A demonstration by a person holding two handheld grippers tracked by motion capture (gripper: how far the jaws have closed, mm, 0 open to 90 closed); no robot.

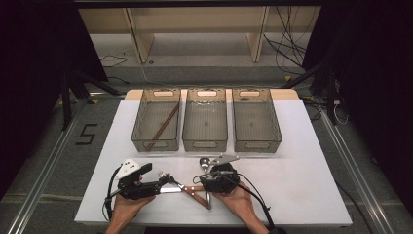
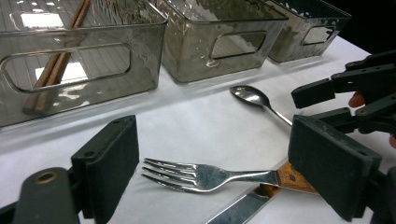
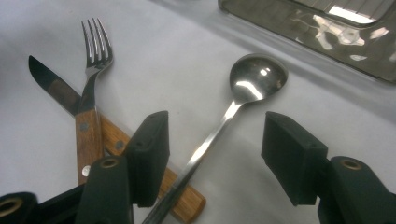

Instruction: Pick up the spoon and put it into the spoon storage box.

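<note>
High view: floor marking "5" (image 1: 86, 134) beside table (image 1: 302, 161).

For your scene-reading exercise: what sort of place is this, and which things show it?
Probably a lab recording bench, not a kitchen: a white table on rails, three identical sorting bins, loose cables on the floor.

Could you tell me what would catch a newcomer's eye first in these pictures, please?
Most striking is the cutlery on the white table near the person: a fork crossing a knife, both wooden-handled, and a spoon beside them. The left gripper frames the fork with open jaws, and the right gripper straddles the spoon's handle, not yet pressing. Behind stand three smoky bins in a row, the left bin holding chopsticks.
</note>
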